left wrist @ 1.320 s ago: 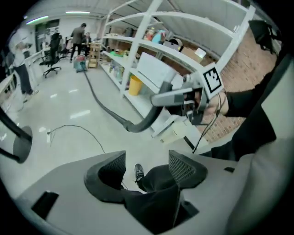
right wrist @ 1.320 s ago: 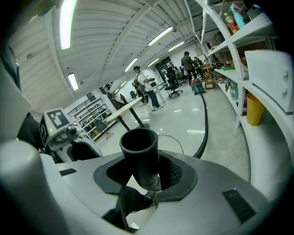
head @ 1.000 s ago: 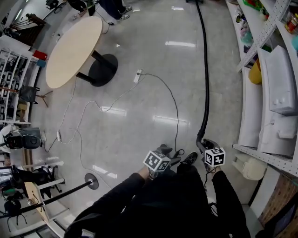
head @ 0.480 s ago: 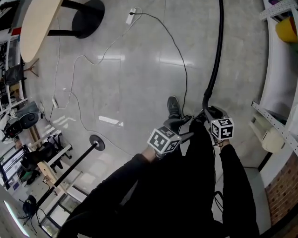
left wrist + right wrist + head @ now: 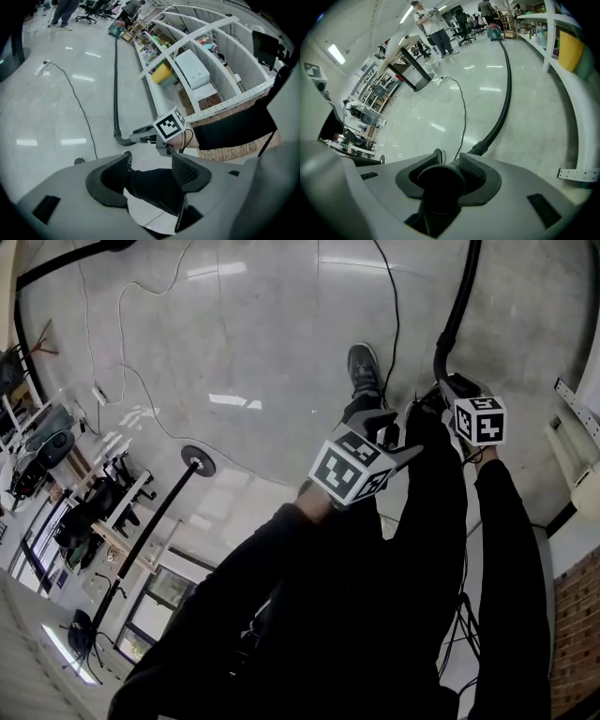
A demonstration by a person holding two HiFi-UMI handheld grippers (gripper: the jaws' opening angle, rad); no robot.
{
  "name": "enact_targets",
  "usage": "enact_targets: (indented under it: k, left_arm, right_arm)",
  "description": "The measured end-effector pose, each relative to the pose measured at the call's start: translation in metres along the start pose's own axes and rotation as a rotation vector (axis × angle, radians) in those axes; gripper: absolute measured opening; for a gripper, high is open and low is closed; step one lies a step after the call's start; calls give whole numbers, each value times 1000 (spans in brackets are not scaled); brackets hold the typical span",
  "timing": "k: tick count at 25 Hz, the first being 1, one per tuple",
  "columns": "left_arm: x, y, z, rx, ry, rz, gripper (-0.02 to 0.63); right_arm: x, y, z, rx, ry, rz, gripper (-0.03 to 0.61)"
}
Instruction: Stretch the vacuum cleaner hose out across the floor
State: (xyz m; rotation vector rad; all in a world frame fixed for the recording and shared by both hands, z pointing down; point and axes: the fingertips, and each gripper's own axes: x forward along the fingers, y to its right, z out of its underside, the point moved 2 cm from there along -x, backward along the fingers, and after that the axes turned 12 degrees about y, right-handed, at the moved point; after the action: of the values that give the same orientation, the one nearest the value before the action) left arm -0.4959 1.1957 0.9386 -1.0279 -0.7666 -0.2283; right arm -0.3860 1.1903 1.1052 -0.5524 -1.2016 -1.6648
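Hose, black ribbed plastic (image 5: 461,296), trails away over glossy grey floor (image 5: 262,334); its near end is clamped in the right gripper (image 5: 447,171), while the left gripper (image 5: 150,168) has its jaws apart, gripping nothing. Hazard, judged: the thin black cable (image 5: 392,315) lying alongside may snag the hose or the feet.

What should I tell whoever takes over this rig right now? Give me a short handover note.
Right gripper: shut on the black end of the vacuum hose.
Left gripper: open and empty; only the person's trouser leg shows behind its jaws.
Hose: runs away over the floor beside the shelving in a gentle curve, with a thin cable alongside.
Done: most of the hose looks stretched out.
Left: probably lay the held end down and release.
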Motion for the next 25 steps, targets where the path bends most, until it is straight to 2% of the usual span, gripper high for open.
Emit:
enact_targets:
  k: [3, 7, 10, 14, 19, 25]
  left_arm:
    - [13, -5, 16, -39, 24, -15, 303]
    - [36, 5, 47, -129, 24, 17, 302]
    - [51, 12, 61, -121, 8, 50, 302]
    - [53, 3, 65, -138, 34, 50, 302]
    - [42, -31, 61, -237, 101, 1, 302]
    - [29, -67, 46, -255, 154, -27, 302]
  right_arm:
    - [19, 0, 18, -47, -48, -8, 150]
    - [44, 2, 42, -108, -130, -7, 150]
    - [65, 7, 53, -133, -155, 3, 150]
    - [86, 3, 68, -144, -187, 2, 150]
    - [113, -5, 84, -186, -226, -1, 151]
    - [144, -16, 92, -246, -274, 12, 153]
